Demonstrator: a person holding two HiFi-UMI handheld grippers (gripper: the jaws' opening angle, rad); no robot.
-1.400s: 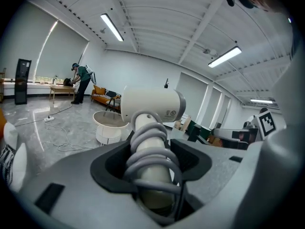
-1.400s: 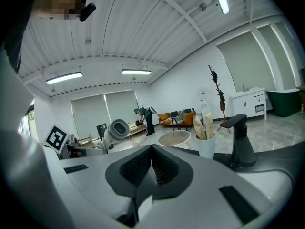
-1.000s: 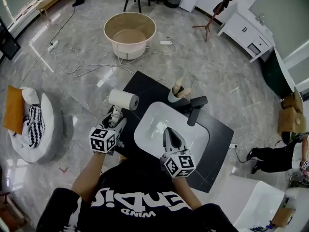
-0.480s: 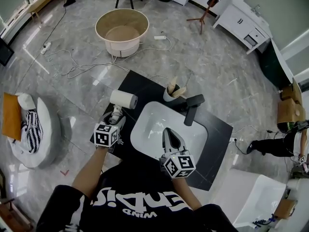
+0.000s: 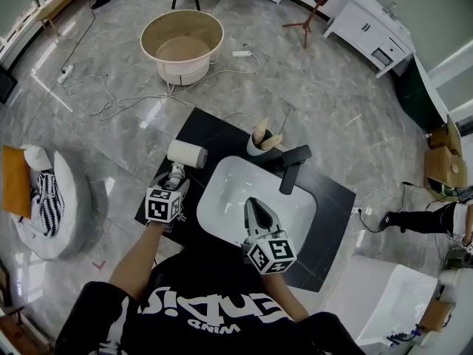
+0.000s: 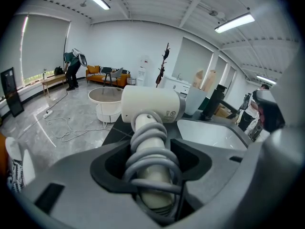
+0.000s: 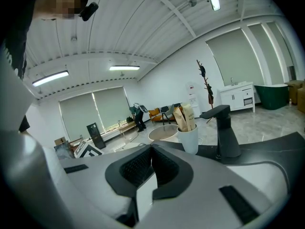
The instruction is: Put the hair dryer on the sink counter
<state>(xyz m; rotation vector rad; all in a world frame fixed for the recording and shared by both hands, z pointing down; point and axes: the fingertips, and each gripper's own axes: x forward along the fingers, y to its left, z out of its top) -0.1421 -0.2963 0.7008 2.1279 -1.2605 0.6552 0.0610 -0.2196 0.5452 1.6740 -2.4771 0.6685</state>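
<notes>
The left gripper (image 6: 152,152) holds its jaws wide, pinching the cord-wrapped handle of the hair dryer (image 6: 151,104); the barrel lies just past the tips, seemingly low over the counter (image 5: 211,135); lower until it rests flat, then let go; the right gripper (image 7: 151,149) has its jaws pressed together, empty; beyond them a white cup (image 7: 189,138) holds paper packets (image 7: 186,117); the basin (image 5: 229,198) beneath is empty.

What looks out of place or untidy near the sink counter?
Nothing on the sink counter looks spilled or damaged. Only a white cable stands out: it sprawls in loose loops across the floor beside the round tub.
</notes>
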